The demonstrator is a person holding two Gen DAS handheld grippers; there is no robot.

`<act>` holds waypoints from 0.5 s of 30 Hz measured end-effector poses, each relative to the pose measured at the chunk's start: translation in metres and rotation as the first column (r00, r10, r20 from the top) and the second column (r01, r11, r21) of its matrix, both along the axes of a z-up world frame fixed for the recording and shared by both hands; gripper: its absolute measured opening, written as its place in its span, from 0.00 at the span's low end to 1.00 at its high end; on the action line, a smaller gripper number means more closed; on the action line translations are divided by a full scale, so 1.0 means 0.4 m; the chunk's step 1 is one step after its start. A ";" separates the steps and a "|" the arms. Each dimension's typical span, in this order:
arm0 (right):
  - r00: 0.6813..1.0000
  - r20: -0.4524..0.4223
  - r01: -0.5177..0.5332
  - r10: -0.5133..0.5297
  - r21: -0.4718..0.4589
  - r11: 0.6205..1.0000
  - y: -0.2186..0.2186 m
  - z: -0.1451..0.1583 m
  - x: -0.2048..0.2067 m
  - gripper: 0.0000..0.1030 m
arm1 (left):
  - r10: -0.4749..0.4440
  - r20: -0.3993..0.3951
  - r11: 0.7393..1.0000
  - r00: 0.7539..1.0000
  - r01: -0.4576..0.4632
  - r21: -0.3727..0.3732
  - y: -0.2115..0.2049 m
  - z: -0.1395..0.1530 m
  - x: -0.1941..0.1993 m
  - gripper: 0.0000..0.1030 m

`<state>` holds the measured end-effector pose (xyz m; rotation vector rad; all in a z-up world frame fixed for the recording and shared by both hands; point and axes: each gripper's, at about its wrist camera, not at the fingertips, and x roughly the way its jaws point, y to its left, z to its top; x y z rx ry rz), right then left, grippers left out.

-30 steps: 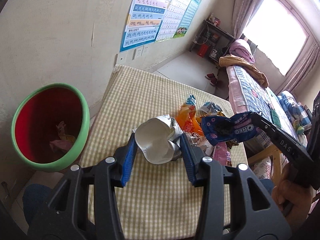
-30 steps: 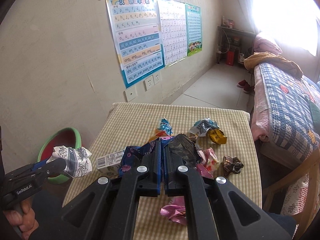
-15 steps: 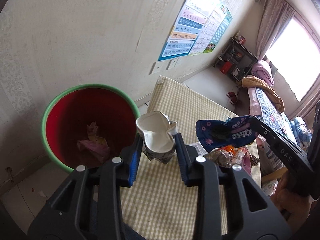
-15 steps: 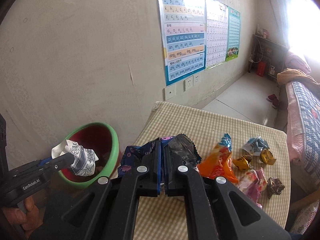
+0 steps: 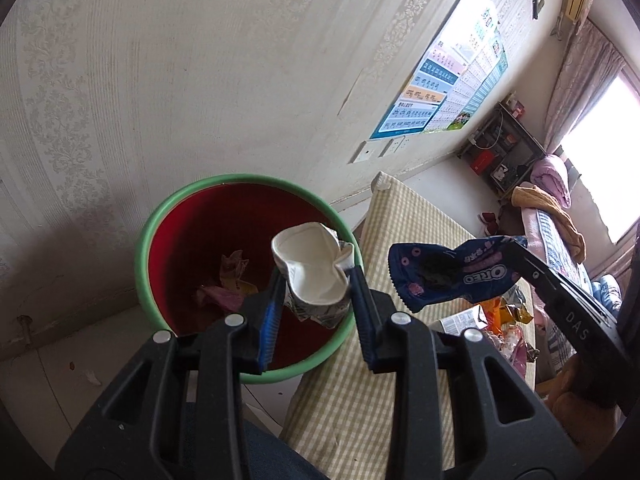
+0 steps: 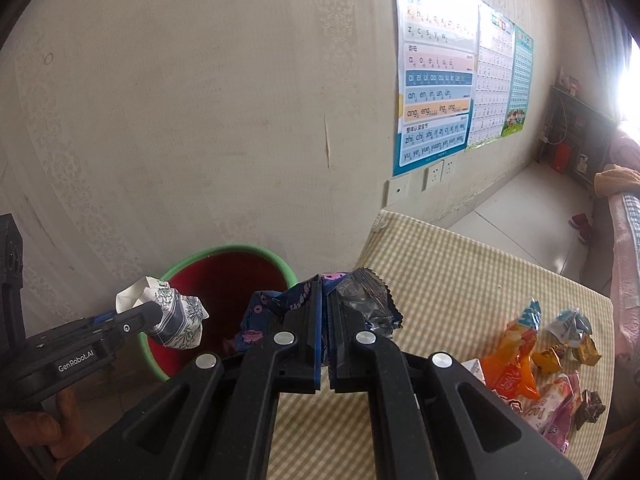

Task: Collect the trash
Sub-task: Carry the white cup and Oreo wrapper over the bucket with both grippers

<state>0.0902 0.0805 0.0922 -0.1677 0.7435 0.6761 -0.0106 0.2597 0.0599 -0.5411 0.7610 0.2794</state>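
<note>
My left gripper (image 5: 316,280) is shut on a crumpled white paper cup (image 5: 316,268) and holds it over the open mouth of the red bin with a green rim (image 5: 168,216). The cup (image 6: 180,320) and the bin (image 6: 224,252) also show in the right wrist view. My right gripper (image 6: 324,300) is shut on a blue Oreo wrapper (image 6: 360,300), held at the table's left edge beside the bin. The wrapper (image 5: 452,276) shows in the left wrist view too. Some trash (image 5: 228,284) lies in the bin's bottom.
A checked-cloth table (image 6: 460,280) carries several loose wrappers (image 6: 536,352) at its right side. A papered wall with posters (image 6: 436,92) stands close behind the bin. A bed (image 5: 560,232) lies beyond the table.
Both grippers have swung left from over the table toward the bin. The paper cup now hangs over the bin's mouth, and the Oreo wrapper has come to the table's left edge.
</note>
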 end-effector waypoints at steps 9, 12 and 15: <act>0.997 -0.013 -0.079 0.079 -0.014 0.997 0.131 -0.035 0.004 0.02 | 0.053 -0.007 0.999 0.999 -0.053 -0.012 0.082 -0.021 -0.015 0.31; 0.995 -0.023 -0.102 0.102 -0.022 0.995 0.168 -0.053 0.004 0.02 | 0.066 -0.016 0.998 0.998 -0.066 -0.020 0.102 -0.036 -0.016 0.31; 0.992 -0.032 -0.121 0.120 -0.035 0.992 0.200 -0.074 0.000 0.02 | 0.078 -0.026 0.996 0.997 -0.079 -0.030 0.121 -0.052 -0.020 0.31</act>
